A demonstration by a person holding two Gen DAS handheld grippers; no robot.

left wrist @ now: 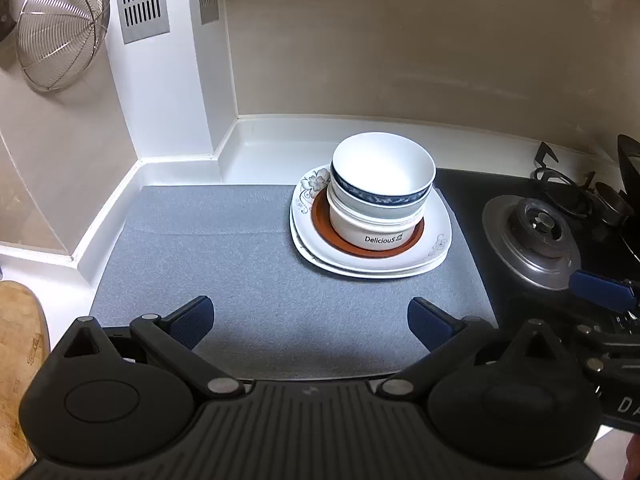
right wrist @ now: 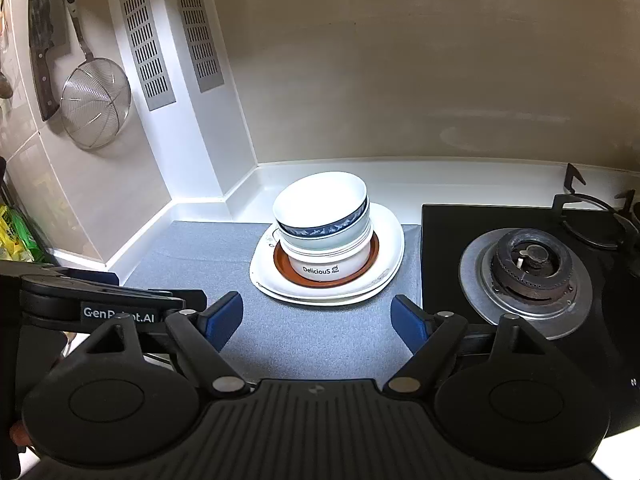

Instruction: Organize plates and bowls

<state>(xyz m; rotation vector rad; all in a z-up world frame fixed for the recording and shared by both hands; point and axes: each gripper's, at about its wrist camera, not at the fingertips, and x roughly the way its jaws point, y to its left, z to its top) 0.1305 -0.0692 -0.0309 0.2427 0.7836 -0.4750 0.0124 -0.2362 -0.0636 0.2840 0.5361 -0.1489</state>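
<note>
Kitchen corner, beige wall (right wrist: 440, 80), white surface (left wrist: 264, 152).
Grey mat (left wrist: 240, 248) on surface; black gas hob (right wrist: 524, 264) to the right. Wire strainer (right wrist: 96, 108) & cleaver (right wrist: 44, 52) hang at left, w/ 2 vent grilles (right wrist: 146, 40) on white column.

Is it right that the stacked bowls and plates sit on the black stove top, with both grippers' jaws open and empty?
Not quite: the stack of bowls and plates sits on the grey mat, beside the stove, as the right wrist view shows. Both grippers' jaws are open and empty.
</note>
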